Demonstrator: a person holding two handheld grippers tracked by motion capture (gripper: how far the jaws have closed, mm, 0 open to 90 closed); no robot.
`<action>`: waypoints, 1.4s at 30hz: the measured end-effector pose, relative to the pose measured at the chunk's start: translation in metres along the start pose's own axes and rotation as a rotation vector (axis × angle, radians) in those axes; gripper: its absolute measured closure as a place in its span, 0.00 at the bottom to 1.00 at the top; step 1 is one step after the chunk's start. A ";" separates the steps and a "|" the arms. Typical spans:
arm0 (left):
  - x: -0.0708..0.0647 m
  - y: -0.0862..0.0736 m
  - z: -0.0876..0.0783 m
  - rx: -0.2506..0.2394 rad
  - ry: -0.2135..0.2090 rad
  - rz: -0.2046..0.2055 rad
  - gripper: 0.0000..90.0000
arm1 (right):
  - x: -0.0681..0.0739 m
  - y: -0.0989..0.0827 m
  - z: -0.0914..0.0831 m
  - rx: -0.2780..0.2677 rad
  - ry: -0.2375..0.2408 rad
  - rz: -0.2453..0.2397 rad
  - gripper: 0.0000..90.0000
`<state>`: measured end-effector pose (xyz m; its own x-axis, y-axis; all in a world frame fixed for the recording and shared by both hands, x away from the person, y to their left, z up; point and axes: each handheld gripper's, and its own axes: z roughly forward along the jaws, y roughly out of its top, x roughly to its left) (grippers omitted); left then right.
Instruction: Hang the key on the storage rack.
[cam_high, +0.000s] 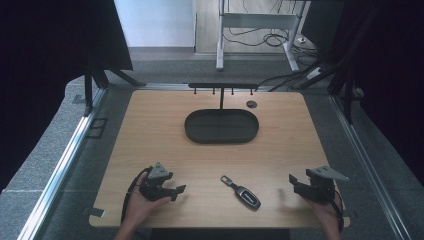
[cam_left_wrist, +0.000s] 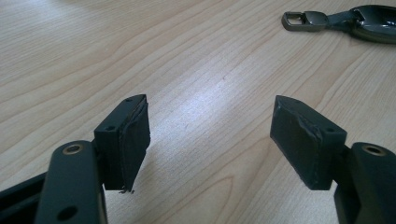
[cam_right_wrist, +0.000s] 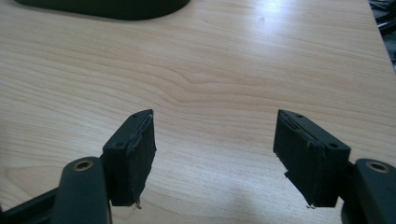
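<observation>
Wooden and pale, the tabletop (cam_high: 165, 135) carried a dark car key (cam_high: 242, 192) with a metal clip, which lay flat near the front edge, well in front of the black oval tray (cam_high: 221, 126). To the key's left, the left gripper (cam_high: 176, 191) rested low over the wood in the person's hand, its jaws wide apart with nothing between them. To the key's right, the right gripper (cam_high: 293, 183) sat in the other hand, jaws likewise spread wide and empty. Neither gripper touched the key. Behind the tray stood a thin black rack (cam_high: 222, 86) with small hooks.
</observation>
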<state>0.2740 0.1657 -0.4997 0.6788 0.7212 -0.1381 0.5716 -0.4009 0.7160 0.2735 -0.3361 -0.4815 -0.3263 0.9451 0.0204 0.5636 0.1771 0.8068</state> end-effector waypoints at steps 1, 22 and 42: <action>0.000 0.000 0.001 0.003 -0.002 -0.001 0.32 | -0.001 0.001 -0.001 -0.012 0.005 0.007 0.32; -0.005 0.000 0.006 0.019 -0.011 0.012 0.32 | 0.004 0.009 -0.007 -0.001 0.045 0.049 0.34; -0.008 0.003 -0.001 -0.004 -0.012 0.010 0.32 | 0.023 0.028 -0.018 -0.040 0.114 -0.009 0.39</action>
<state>0.2703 0.1594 -0.4961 0.6899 0.7105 -0.1389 0.5627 -0.4056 0.7203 0.2682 -0.3141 -0.4477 -0.4170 0.9055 0.0785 0.5301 0.1721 0.8303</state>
